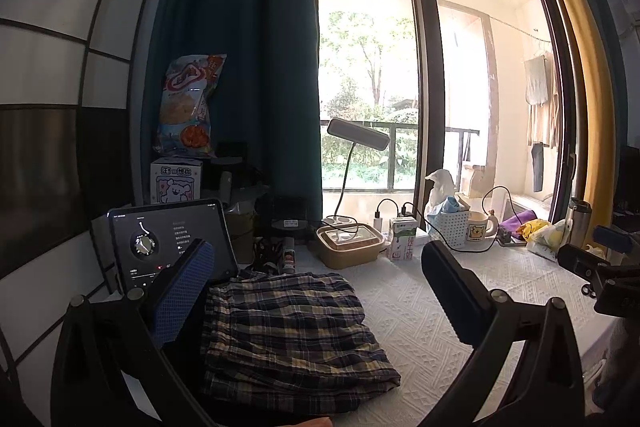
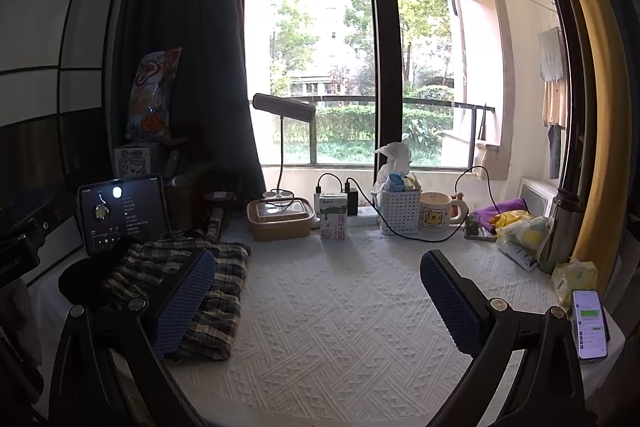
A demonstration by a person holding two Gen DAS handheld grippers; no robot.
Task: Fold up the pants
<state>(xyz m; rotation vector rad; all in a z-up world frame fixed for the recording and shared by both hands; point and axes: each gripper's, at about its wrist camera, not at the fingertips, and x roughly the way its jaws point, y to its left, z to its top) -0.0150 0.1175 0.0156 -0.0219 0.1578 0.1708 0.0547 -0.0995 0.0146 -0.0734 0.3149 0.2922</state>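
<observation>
The dark plaid pants (image 1: 288,339) lie folded into a compact rectangle on the white textured table cover (image 1: 420,311), at the table's left. My left gripper (image 1: 316,287) hovers just above them, open, with nothing between its fingers. In the right wrist view the pants (image 2: 208,287) sit at the left, partly behind the left finger (image 2: 182,303). My right gripper (image 2: 316,299) is open over the bare cover (image 2: 340,327), to the right of the pants and apart from them. The other gripper's body (image 1: 600,275) shows at the right edge of the left wrist view.
A tablet (image 1: 168,243) stands behind the pants. Along the window side stand a lunch box (image 1: 348,243), milk carton (image 1: 402,237), white basket (image 1: 448,223), mug (image 1: 480,227) and desk lamp (image 1: 358,135). A phone (image 2: 590,323) and a steel flask (image 2: 560,231) are at the right edge.
</observation>
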